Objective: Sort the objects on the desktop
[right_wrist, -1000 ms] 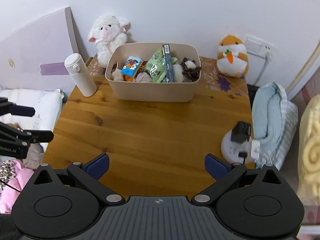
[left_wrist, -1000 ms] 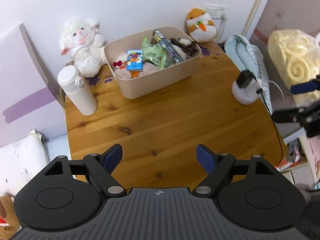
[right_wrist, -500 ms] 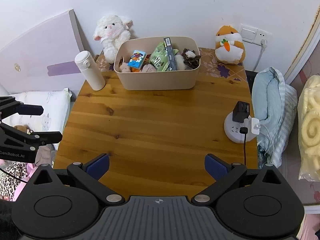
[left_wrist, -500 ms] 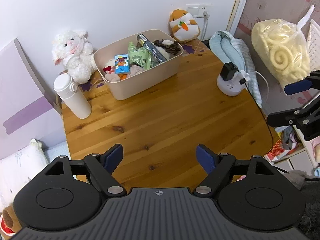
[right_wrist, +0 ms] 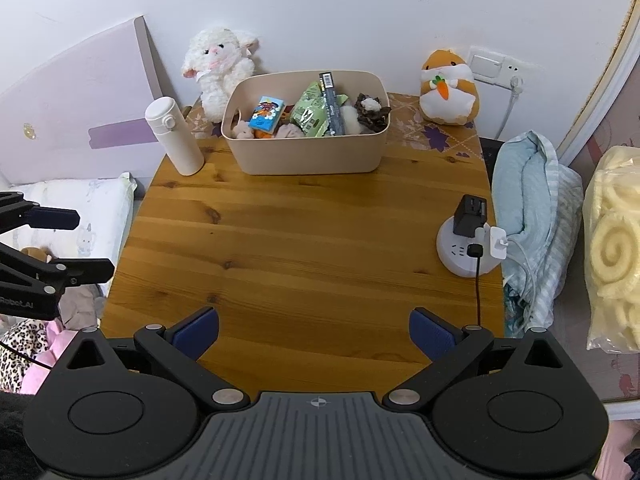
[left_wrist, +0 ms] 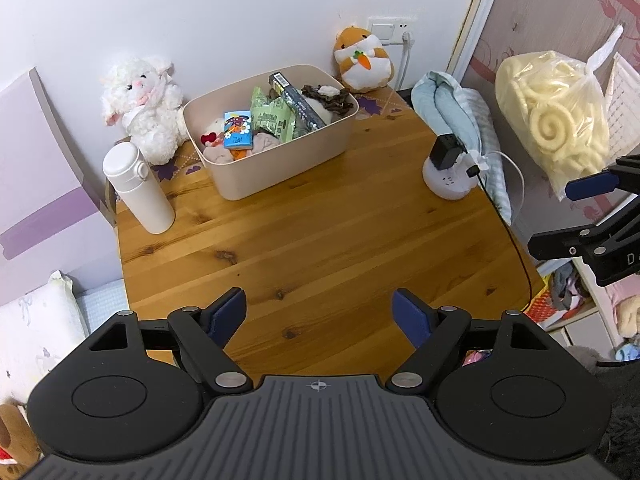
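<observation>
A beige bin (left_wrist: 280,160) (right_wrist: 312,156) stands at the back of the wooden table (left_wrist: 320,248) (right_wrist: 304,248). It holds a blue carton (left_wrist: 238,135), green snack packs (right_wrist: 312,114), a dark long box and soft toys. My left gripper (left_wrist: 320,312) is open and empty, high above the table's near edge. My right gripper (right_wrist: 314,330) is open and empty, also above the near edge. Each gripper shows at the side of the other's view.
A white bottle (left_wrist: 138,188) (right_wrist: 174,136) stands left of the bin. A white lamb plush (left_wrist: 140,104) and an orange hamster plush (right_wrist: 448,94) sit by the wall. A round power strip with plugs (right_wrist: 468,248) sits at the table's right edge.
Both grippers have drawn back and up from the table, so more of the table and room shows. Both stayed open and empty.
</observation>
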`<state>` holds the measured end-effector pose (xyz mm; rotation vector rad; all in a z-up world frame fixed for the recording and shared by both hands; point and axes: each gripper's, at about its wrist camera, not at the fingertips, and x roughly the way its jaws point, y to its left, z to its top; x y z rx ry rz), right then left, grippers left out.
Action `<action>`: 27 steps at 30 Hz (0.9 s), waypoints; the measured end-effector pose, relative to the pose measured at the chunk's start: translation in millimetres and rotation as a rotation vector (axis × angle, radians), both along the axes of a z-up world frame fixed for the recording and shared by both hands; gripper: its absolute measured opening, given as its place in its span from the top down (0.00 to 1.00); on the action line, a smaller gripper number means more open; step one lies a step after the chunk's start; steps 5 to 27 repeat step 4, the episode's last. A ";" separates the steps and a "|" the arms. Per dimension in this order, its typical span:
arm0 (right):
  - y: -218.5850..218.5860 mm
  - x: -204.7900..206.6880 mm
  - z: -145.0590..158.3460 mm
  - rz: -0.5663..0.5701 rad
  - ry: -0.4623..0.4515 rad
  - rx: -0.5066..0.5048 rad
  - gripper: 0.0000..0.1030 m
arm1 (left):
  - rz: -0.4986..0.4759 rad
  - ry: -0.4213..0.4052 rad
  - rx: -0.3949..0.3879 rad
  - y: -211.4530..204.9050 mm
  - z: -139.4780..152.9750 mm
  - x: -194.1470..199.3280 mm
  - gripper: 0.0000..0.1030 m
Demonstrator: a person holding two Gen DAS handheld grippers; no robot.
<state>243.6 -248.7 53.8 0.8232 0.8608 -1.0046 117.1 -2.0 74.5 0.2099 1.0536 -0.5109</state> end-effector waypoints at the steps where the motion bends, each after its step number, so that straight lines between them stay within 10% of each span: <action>1: 0.4 -0.1 0.1 -0.004 0.003 -0.001 0.00 | 0.003 0.002 -0.001 -0.6 0.0 -0.4 0.20; 27: 0.7 -1.8 -0.3 -0.012 0.007 -0.001 0.00 | 0.014 0.018 -0.014 -2.1 -1.3 0.6 0.20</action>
